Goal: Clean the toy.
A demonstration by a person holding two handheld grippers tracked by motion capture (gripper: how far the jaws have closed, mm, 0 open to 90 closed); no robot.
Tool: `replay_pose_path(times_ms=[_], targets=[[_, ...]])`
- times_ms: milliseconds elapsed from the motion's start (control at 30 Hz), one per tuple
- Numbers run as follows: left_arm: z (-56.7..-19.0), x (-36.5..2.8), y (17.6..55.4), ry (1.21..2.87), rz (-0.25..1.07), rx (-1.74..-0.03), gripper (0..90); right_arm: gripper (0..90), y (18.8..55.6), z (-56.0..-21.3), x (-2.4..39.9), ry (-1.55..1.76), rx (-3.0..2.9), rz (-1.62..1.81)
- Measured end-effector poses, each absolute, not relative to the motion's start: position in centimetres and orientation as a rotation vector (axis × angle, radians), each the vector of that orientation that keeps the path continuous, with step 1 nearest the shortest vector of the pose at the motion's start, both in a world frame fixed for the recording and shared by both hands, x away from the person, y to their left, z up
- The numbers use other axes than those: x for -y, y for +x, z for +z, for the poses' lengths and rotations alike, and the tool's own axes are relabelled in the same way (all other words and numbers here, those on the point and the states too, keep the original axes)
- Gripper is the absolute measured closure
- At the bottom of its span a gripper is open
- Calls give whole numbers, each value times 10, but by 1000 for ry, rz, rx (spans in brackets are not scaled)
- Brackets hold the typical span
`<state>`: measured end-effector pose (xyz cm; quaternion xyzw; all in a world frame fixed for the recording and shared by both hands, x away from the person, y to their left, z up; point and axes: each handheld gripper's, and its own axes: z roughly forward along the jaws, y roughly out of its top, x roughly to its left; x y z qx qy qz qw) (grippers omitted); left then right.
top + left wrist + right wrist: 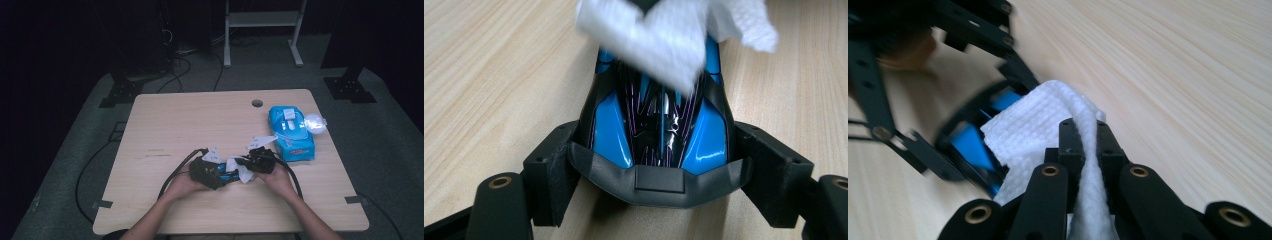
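Observation:
A blue and black toy car (659, 135) lies on the wooden table, its rear bumper toward the left gripper's camera. My left gripper (659, 170) is shut on the car, one pad on each flank. In the high view that gripper (212, 172) sits left of centre near the front edge. A white wipe (1048, 125) hangs pinched in my right gripper (1084, 131), which is shut on it. The wipe (664, 35) lies over the car's front end. In the high view the right gripper (257, 161) meets the left with the wipe (240, 169) between them.
A blue pack of wipes (291, 132) lies at the table's right side, with a shiny clear object (315, 122) beside it. A cable hole (257, 103) sits near the far edge. Cables trail off the table's left front. A white frame stands on the floor behind.

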<state>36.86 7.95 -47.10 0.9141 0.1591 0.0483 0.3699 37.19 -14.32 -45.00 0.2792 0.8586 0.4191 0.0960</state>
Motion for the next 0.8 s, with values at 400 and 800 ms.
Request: replay_pose_path(times_ms=[400,800], targets=[[-471,-79,369,2340,124,-409,239,849,382,-454,117,798,-2605,1257],[-472,-79,369,2335,118,-414,239,851,384,-454,109,796,-2674,1289]])
